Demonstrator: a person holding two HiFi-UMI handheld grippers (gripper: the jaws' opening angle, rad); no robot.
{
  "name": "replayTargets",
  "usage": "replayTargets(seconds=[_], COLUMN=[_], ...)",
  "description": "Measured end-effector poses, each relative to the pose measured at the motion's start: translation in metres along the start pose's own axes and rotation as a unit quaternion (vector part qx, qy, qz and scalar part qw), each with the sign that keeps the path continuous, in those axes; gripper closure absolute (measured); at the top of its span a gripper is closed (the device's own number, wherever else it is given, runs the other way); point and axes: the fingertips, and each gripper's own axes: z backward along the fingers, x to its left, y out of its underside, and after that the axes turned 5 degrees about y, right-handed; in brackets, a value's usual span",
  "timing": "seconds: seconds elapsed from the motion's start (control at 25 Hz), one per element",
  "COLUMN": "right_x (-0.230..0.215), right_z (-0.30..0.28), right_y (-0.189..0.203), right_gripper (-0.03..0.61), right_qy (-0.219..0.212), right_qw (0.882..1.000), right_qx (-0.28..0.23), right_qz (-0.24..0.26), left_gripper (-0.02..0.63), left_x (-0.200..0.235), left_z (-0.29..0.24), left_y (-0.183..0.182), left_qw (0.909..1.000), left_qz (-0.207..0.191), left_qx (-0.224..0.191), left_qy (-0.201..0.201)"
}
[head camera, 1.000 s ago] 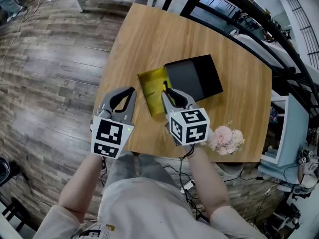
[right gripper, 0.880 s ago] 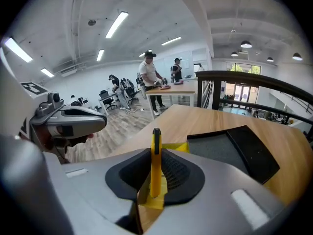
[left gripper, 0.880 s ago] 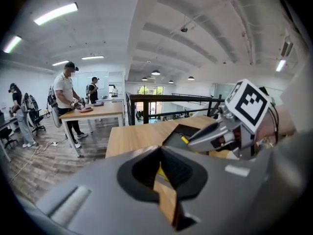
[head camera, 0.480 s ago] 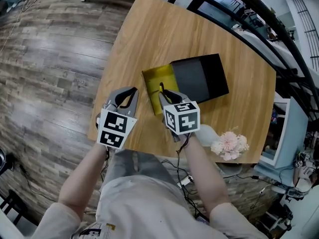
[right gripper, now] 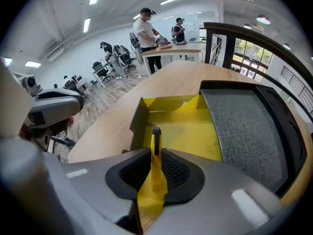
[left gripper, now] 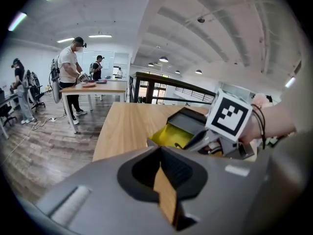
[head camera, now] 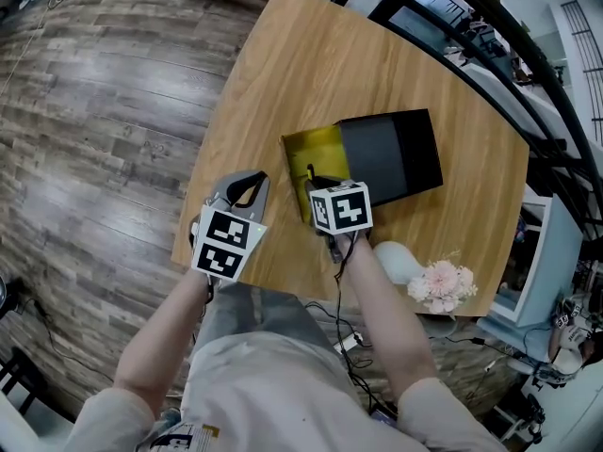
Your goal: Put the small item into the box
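The right gripper (head camera: pixel 314 179) (right gripper: pixel 155 153) has its 2 jaws pressed together on a small slim black stick-shaped item (right gripper: pixel 155 133) (head camera: pixel 310 170), which pokes out past the jaw tips. In the head view the item sits over the near part of the open box with a bright yellow lining (head camera: pixel 314 153) (right gripper: pixel 182 126), though whether it touches the lining cannot be told. A dark grey textured lid (head camera: pixel 391 153) (right gripper: pixel 239 126) covers the box's far half. The box lies on a light wooden table (head camera: pixel 283 73). The left gripper (head camera: pixel 252 181) (left gripper: pixel 164 166) hovers to the left of the box near the table's front edge, its 2 jaws closed on nothing. A pale pink flower (head camera: pixel 439 281) rests at the table's near right corner
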Motion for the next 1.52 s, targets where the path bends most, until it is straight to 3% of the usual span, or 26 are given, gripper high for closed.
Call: replayTargets(seconds=[0.4,0.64,0.72,0.88,1.2,1.44,1.52], right_x=[0.000,0.001,0.001,0.000,-0.005,-0.004,0.002], right_z=[-0.011,-0.018,-0.017,-0.012,0.042,0.111,0.137], right_y=[0.001,0.000,0.000,-0.002,-0.025,-0.053,-0.061], right_gripper=[0.508,0.508,0.506,0.491,0.499,0.517,0.523], right_qy=[0.010,0.017,0.015,0.014,0.011,0.018,0.018], right_qw=[0.999,0.997,0.998,1.000,0.998,0.991,0.987], right_qx=[0.030,0.054,0.049,0.027,-0.053,-0.131,-0.159], right_qz=[0.004,0.044,0.035,0.008,-0.020,0.004,0.009], left_gripper=[0.611,0.611,0.611,0.611,0.611,0.611,0.611], left_x=[0.003,0.003,0.001,-0.005,-0.013,-0.021,-0.026], left_z=[-0.007,-0.005,-0.002,0.005,0.034,0.065,0.079], left_y=[0.024,0.032,0.033,0.029,0.001,-0.043,-0.056], left_qw=[0.9994,0.9989,0.9988,0.9982,0.9998,0.9986,0.9981], left_qz=[0.001,0.000,0.015,0.048,0.015,-0.036,-0.036], left_qx=[0.034,0.046,0.045,0.029,-0.002,-0.037,-0.049], left_qy=[0.003,0.005,0.010,0.022,0.009,-0.014,-0.009])
